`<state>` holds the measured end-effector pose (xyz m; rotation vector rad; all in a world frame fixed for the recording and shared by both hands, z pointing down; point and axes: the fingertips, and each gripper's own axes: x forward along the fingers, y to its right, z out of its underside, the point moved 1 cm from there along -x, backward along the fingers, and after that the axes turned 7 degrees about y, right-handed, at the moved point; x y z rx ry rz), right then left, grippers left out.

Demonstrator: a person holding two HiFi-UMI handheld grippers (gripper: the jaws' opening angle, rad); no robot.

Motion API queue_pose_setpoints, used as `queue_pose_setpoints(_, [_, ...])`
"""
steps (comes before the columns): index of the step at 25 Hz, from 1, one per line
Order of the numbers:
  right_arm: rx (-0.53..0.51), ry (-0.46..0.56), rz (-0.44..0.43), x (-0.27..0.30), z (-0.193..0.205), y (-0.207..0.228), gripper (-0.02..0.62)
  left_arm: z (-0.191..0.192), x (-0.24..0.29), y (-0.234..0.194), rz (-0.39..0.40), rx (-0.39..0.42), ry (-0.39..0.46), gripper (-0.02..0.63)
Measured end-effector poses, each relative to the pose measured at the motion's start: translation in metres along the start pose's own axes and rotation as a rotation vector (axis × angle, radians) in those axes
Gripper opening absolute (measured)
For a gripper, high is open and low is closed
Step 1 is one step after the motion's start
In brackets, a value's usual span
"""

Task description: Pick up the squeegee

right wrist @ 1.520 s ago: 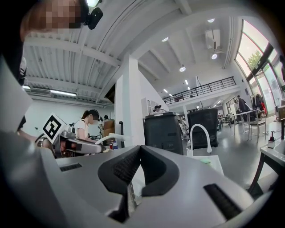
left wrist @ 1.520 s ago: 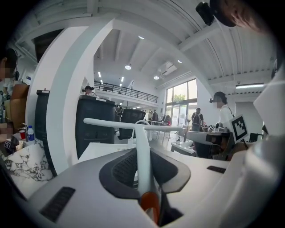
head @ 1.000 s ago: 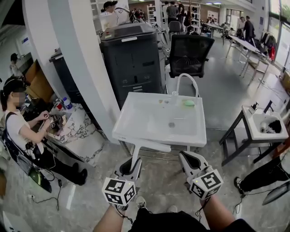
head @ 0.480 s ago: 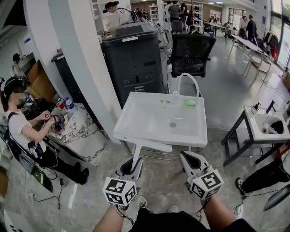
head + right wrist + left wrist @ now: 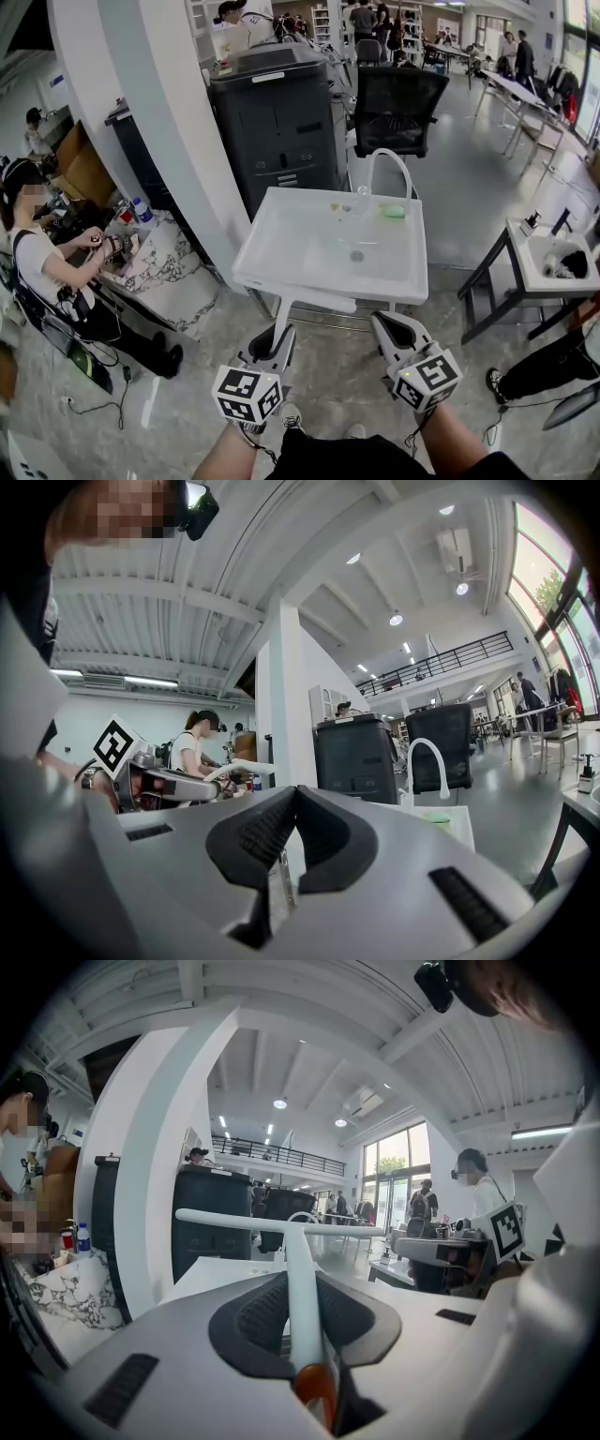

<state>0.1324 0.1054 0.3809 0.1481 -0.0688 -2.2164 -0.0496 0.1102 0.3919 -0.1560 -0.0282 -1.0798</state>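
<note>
A white T-shaped squeegee [image 5: 283, 319] sticks up and forward from my left gripper [image 5: 276, 339], its blade [image 5: 317, 300] level just before the front rim of the white sink table [image 5: 251, 268]. In the left gripper view the handle [image 5: 302, 1279] runs straight out between the dark pads, which are shut on it, and its orange end sits at the jaw base. My right gripper [image 5: 384, 326] hovers beside it to the right, low in front of the sink. In the right gripper view its pads [image 5: 292, 801] meet at the tips with nothing between them.
The sink has a white arched faucet [image 5: 389, 169] and a green sponge [image 5: 392, 213] at its back. Behind stand a big dark printer [image 5: 277, 112], a white pillar [image 5: 155, 103] and a black chair [image 5: 394, 108]. A person sits on the floor at left [image 5: 47, 272]. A second sink stand [image 5: 553, 262] is at right.
</note>
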Motion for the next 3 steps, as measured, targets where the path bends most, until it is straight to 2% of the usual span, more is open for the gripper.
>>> queue_pose_setpoints(3, [0.000, -0.001, -0.002, -0.0004, 0.0000, 0.0034, 0.017, 0.0008, 0.0028, 0.0019, -0.002, -0.002, -0.002, 0.086])
